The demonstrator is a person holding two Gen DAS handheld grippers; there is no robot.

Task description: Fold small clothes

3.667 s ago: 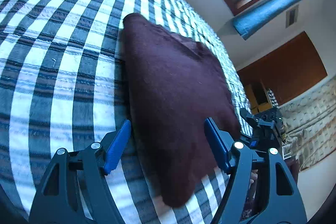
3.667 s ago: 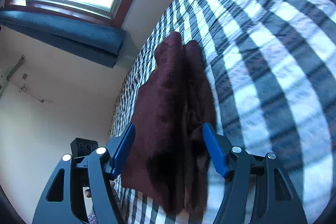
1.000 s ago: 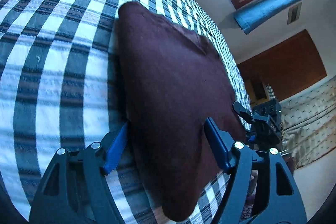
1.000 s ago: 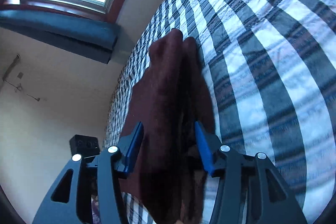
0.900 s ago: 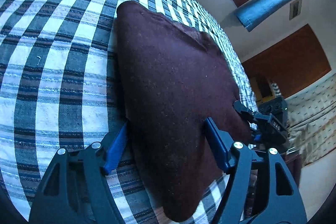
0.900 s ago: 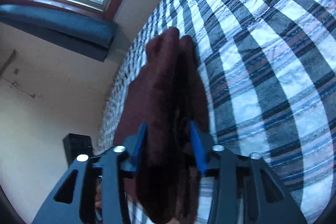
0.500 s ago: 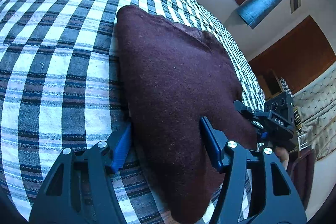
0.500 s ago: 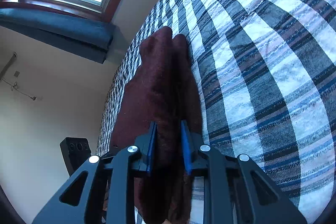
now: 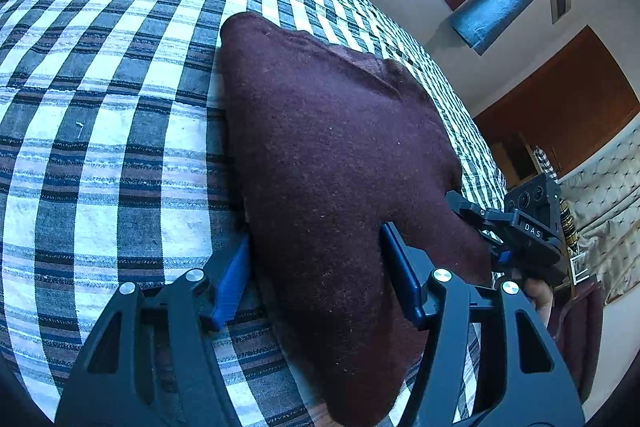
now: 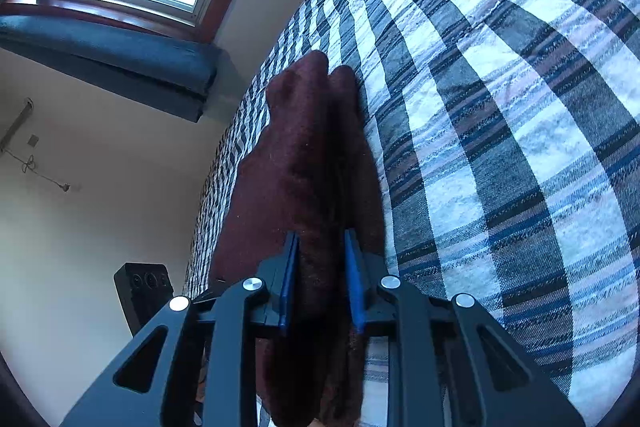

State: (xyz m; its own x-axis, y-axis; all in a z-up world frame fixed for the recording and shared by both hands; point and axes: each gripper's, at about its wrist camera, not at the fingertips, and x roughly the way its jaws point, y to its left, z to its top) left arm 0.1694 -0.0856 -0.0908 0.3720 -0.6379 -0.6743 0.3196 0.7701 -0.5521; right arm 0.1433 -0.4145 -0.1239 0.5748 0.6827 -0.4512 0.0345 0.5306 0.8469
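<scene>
Two grippers on soft, limp maroon garment (image 9: 332, 163) over checked bedspread (image 9: 100, 131): right gripper (image 10: 322, 281) clenched on near corner, left gripper (image 9: 316, 275) straddling near-left edge, not yet pinched.

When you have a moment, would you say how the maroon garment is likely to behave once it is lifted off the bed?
The maroon garment will probably flop and drape, since it bunches between the right hand-held gripper. Its fuzzy knit suggests little slipping. It looks light, though the thick layers may sag toward the checked bedcover.

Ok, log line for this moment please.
right gripper: shut on maroon garment | left gripper: open, straddling its near edge | surface: plaid bedspread
</scene>
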